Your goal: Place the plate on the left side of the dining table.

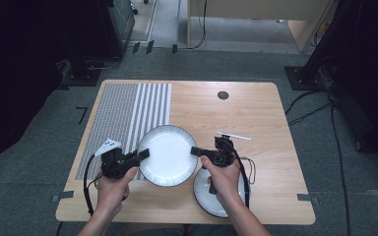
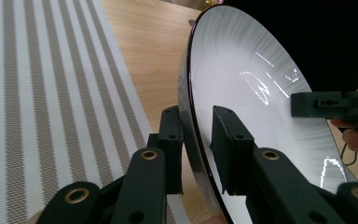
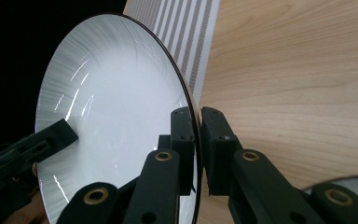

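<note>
Nearest the person, a second, smaller plate [image 1: 203, 194] lies flat on the bench [image 1: 256, 113] by its front edge, partly under the right hand [image 1: 222, 178]. Just beyond it, the large white plate [image 1: 167, 153] with the dark rim is carried between both grippers. The left gripper [image 1: 141, 154] is clenched on its left rim and the right gripper [image 1: 196, 150] on its right rim. In the left gripper view the rim passes between the two jaws; in the right gripper view the jaws pinch the thin edge closely.

The plate appears lifted off the bench, over the edge of the striped placemat [image 1: 128, 113] at the left. Beyond the right gripper lies a thin white stick [image 1: 233, 135], and farther back a small dark round fitting [image 1: 223, 95] sits in the bench top.

The likely trouble is the grip itself — a glazed, smooth rim held by narrow jaws at just two opposite points. If the hands drift apart or one rises faster than the other, the plate could tip, slide out of one pair of jaws and fall. It could then strike the smaller plate close below and chip one or both.

Counted: two plates, two grippers, one placemat, one stick — all on one bench.
</note>
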